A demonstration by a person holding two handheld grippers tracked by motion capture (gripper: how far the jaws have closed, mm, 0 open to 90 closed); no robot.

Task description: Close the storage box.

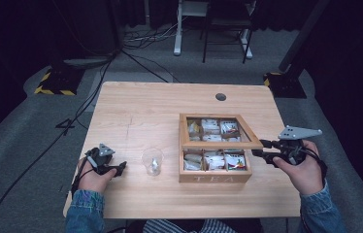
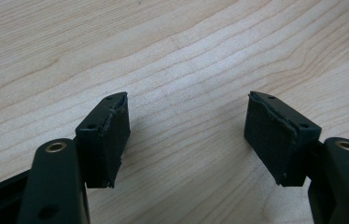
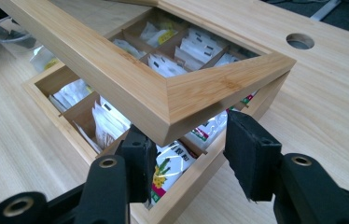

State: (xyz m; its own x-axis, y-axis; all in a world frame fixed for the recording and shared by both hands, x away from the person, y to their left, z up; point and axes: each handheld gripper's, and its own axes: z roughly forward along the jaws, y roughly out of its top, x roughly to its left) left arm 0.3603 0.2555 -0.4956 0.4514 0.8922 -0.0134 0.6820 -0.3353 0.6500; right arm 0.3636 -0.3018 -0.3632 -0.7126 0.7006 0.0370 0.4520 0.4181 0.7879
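Observation:
A wooden tea box (image 1: 213, 177) marked TEA stands right of the table's middle, its compartments full of tea bags (image 3: 172, 168). Its windowed lid (image 1: 218, 144) is tilted part-way up over the box. My right gripper (image 1: 259, 148) is at the lid's front right corner; in the right gripper view the lid (image 3: 116, 70) corner sits over the left jaw, and the gripper (image 3: 186, 149) is open, not clamped. A clear plastic cup (image 1: 152, 161) with a tea bag in it stands left of the box. My left gripper (image 1: 121, 167) rests open on the wood left of the cup, holding nothing (image 2: 186, 135).
The wooden table (image 1: 136, 107) has a round cable hole (image 1: 221, 96) at its far right. Bare wood lies left of and behind the box. Cables, a desk frame and a chair stand on the grey floor beyond the table.

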